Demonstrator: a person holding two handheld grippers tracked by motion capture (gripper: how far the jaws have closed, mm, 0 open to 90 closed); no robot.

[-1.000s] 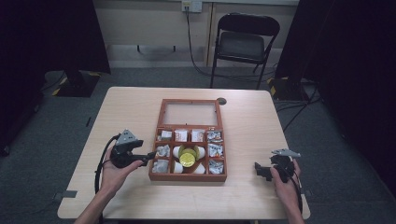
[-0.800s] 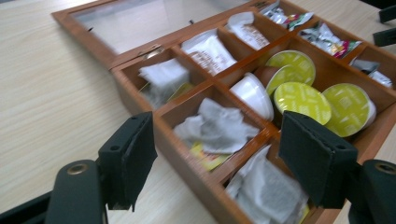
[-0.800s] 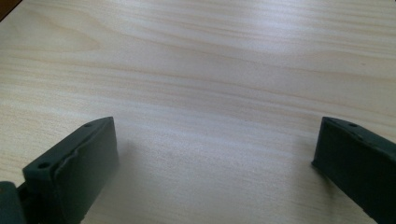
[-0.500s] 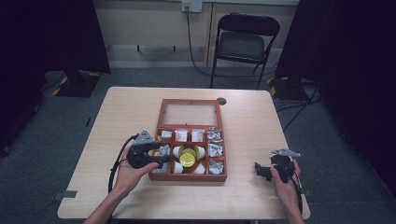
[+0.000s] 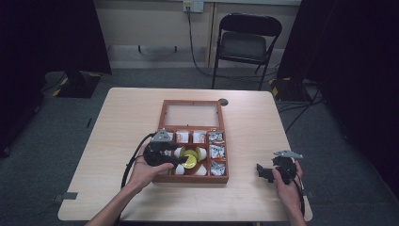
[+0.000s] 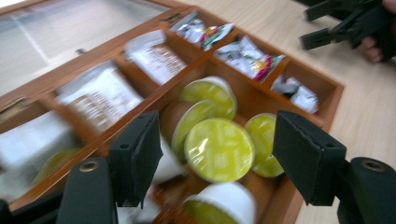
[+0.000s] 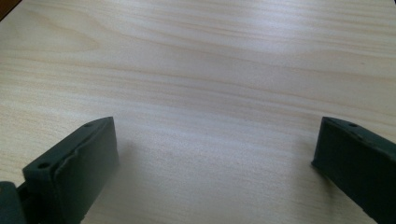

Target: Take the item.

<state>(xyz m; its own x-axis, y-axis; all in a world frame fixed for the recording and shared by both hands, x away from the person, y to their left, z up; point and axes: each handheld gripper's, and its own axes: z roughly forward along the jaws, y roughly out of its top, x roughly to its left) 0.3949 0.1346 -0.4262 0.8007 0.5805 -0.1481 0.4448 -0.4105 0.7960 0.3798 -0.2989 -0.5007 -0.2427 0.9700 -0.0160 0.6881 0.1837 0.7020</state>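
Hovering my left tool (image 6: pixel 212 154) over the wooden box (image 5: pixel 193 178), I hold its jaws spread wide on either side of a green-lidded coffee capsule (image 6: pixel 219 149). That capsule lies straight ahead between the jaws, lid tilted up toward me, heaped with other capsules in the box's middle compartment. My left hand is far nearer it. My right tool (image 5: pixel 272 172) rests released, holding nothing, well apart on the pale wood desk (image 5: pixel 254 117). A black folding chair (image 5: pixel 244 44) stands beyond.
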